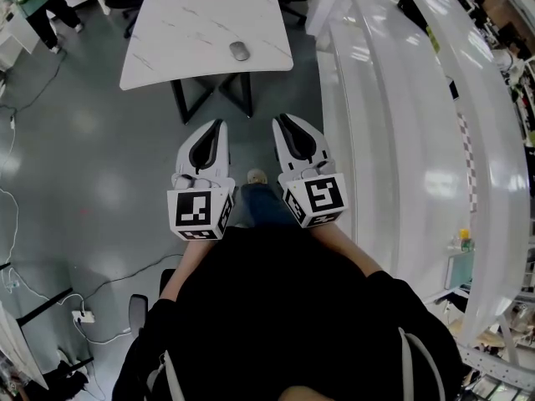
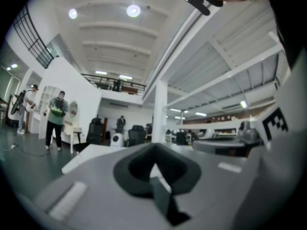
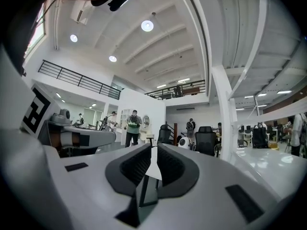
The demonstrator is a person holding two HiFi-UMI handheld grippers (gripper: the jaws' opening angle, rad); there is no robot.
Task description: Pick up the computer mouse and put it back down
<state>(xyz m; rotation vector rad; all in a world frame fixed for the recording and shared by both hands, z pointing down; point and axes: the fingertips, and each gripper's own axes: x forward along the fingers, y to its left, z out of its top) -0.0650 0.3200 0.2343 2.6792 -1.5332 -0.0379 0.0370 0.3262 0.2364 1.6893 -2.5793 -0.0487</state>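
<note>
A: Where's the small grey oval computer mouse (image 1: 240, 51)?

B: On the white marble-patterned counter (image 1: 167, 32), well ahead. The left hand-held gripper (image 1: 217, 126) and right hand-held gripper (image 1: 282, 121) are both pressed together, empty.

A: Risk?

B: If they arrive unopened, they'd likely shove the mouse off the near edge.

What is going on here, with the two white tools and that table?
A person stands back from a white table, holding a gripper in each hand. The left gripper and the right gripper both point level toward the table, jaws together, nothing between them. The computer mouse lies on the tabletop, untouched. The pickup has not yet begun.
</note>
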